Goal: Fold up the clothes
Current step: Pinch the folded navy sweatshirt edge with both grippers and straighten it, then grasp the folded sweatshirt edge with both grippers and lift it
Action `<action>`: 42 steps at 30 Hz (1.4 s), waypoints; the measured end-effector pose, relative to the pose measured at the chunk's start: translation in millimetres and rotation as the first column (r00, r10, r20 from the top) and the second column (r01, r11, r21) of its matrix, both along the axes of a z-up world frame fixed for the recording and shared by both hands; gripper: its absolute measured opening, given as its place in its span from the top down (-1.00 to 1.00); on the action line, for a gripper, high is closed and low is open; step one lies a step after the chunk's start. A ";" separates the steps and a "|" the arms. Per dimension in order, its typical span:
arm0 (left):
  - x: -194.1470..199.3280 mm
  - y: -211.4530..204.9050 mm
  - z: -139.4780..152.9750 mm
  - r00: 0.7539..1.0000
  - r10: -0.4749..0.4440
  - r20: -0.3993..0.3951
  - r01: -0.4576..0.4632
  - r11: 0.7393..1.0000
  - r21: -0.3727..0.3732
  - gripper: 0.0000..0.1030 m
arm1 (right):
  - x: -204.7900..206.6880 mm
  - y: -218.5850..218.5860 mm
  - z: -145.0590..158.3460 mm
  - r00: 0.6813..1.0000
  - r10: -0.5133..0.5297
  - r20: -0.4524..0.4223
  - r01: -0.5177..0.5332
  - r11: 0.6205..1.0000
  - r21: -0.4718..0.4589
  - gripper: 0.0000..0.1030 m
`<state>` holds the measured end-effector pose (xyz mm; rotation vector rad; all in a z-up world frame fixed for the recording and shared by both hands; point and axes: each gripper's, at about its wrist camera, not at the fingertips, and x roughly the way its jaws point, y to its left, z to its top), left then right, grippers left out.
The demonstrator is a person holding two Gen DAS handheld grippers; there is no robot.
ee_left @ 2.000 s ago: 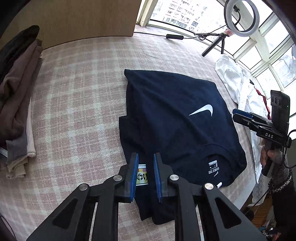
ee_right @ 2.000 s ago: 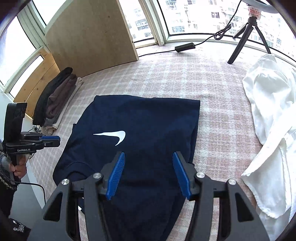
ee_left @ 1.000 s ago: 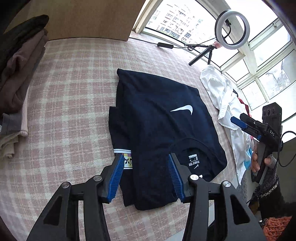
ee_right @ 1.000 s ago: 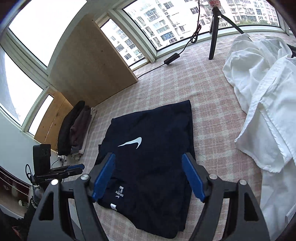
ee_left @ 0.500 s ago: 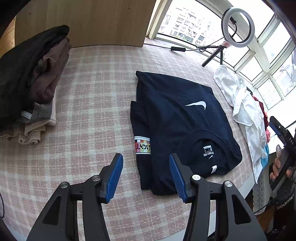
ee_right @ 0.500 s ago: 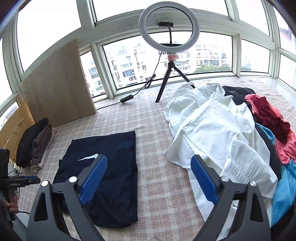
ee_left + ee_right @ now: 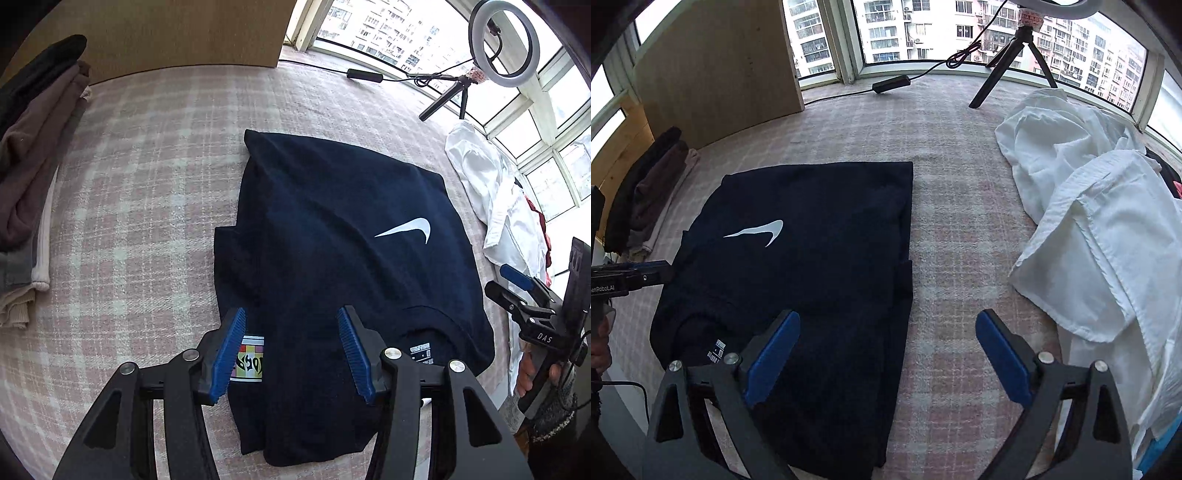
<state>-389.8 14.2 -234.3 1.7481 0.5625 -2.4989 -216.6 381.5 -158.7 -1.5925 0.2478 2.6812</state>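
navy T-shirt (image 7: 332, 229): 1 | ring light (image 7: 504, 42): 1 | tools (image 7: 291, 350): 2

A ring light (image 7: 504, 43) on a tripod (image 7: 1012, 61) stands near the window (image 7: 923, 33); a wooden board (image 7: 720, 70) leans there.

T-shirt (image 7: 812, 258) flat mid-bedspread (image 7: 960, 258); folded stack (image 7: 646, 192) left; shirt pile (image 7: 1089, 221) right; tripod (image 7: 1008, 55) behind.
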 end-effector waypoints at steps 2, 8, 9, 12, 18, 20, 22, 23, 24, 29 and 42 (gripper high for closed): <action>-3.9 -0.9 -5.8 1.000 0.009 0.016 -0.009 1.000 -0.007 0.02 | -6.8 6.5 -9.5 0.999 -0.004 0.040 0.006 0.999 -0.043 -0.26; -10.5 1.6 -17.2 0.999 0.012 0.040 -0.011 1.000 -0.020 0.00 | -15.8 6.0 -25.5 0.996 0.049 0.081 -0.043 0.996 -0.074 -0.17; -10.8 2.4 -17.3 0.999 0.011 0.039 -0.011 1.000 -0.021 -0.02 | -15.0 3.7 -26.5 0.995 0.062 0.078 -0.056 0.996 -0.067 -0.18; -10.8 7.3 -17.0 0.999 0.000 0.036 0.000 1.000 -0.022 -0.04 | -12.6 -3.0 -29.8 0.992 0.101 0.069 -0.098 0.994 -0.048 -0.18; -12.3 20.5 -16.7 0.998 -0.055 0.030 0.055 0.998 -0.009 -0.09 | -6.9 -17.5 -35.8 0.972 0.230 0.050 -0.227 0.972 -0.063 -0.07; -11.6 19.2 -16.9 0.998 -0.060 0.019 0.060 0.998 0.015 -0.08 | -5.9 -19.2 -37.0 0.968 0.246 0.046 -0.243 0.967 -0.074 0.06; -9.1 14.7 -17.0 0.998 -0.054 0.011 0.054 0.997 0.049 0.03 | -5.7 -18.3 -38.4 0.966 0.257 0.040 -0.252 0.963 -0.096 0.21; -7.6 12.2 -17.1 0.999 -0.050 0.008 0.049 0.997 0.067 0.11 | -7.1 -15.8 -38.6 0.967 0.253 0.037 -0.247 0.962 -0.121 0.32; -6.3 10.0 -17.3 0.999 -0.050 0.005 0.049 0.996 0.079 0.22 | -9.8 -14.7 -38.2 0.966 0.255 0.037 -0.247 0.957 -0.154 0.40; -4.6 2.5 -17.1 0.998 -0.058 0.021 0.056 0.995 0.082 0.34 | -17.4 -10.4 -32.7 0.955 0.294 0.039 -0.279 0.935 -0.221 0.42; -5.6 48.8 -11.8 0.990 -0.131 0.045 0.137 0.978 -0.158 0.20 | -14.8 -21.7 -31.4 0.944 0.330 0.016 -0.320 0.926 -0.201 0.24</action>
